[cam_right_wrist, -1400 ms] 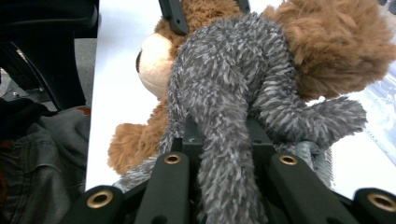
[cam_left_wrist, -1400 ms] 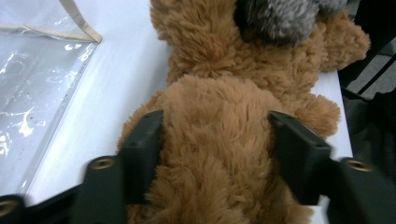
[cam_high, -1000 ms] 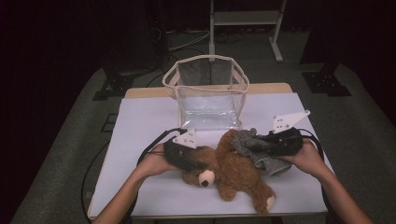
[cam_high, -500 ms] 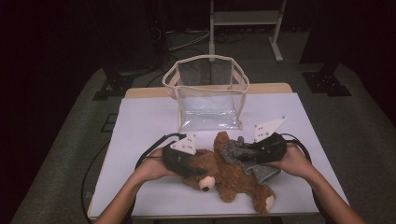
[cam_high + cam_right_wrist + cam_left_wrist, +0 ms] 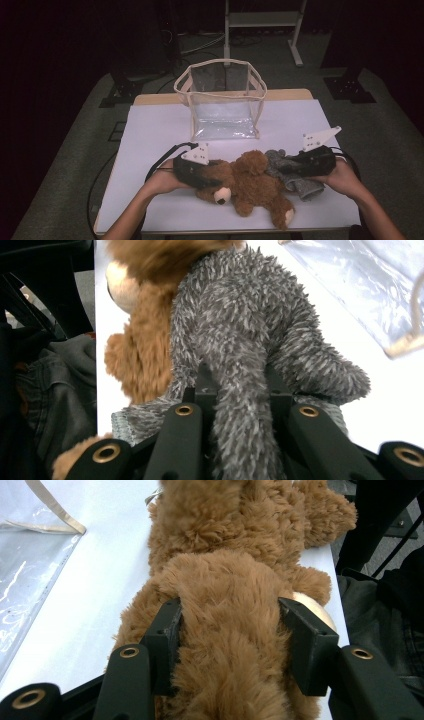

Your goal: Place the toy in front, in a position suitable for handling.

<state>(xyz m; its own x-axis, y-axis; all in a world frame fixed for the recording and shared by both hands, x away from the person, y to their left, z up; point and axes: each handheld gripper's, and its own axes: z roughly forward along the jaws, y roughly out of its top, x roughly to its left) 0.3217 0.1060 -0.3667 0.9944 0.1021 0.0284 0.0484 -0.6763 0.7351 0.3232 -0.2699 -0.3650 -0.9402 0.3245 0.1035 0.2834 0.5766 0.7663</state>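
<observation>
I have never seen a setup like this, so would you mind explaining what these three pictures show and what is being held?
A person sits at a white table, holding a hand-held two-jaw gripper in each hand. The high view looks down from above the person. The other two pictures come from cameras riding on the grippers, looking along their black jaws. On the table stand a clear plastic bag with a cream rim, a brown teddy bear and a grey plush toy. The left gripper is closed on the teddy bear; the right gripper is closed on a limb of the grey plush toy, which lies against the bear.
</observation>
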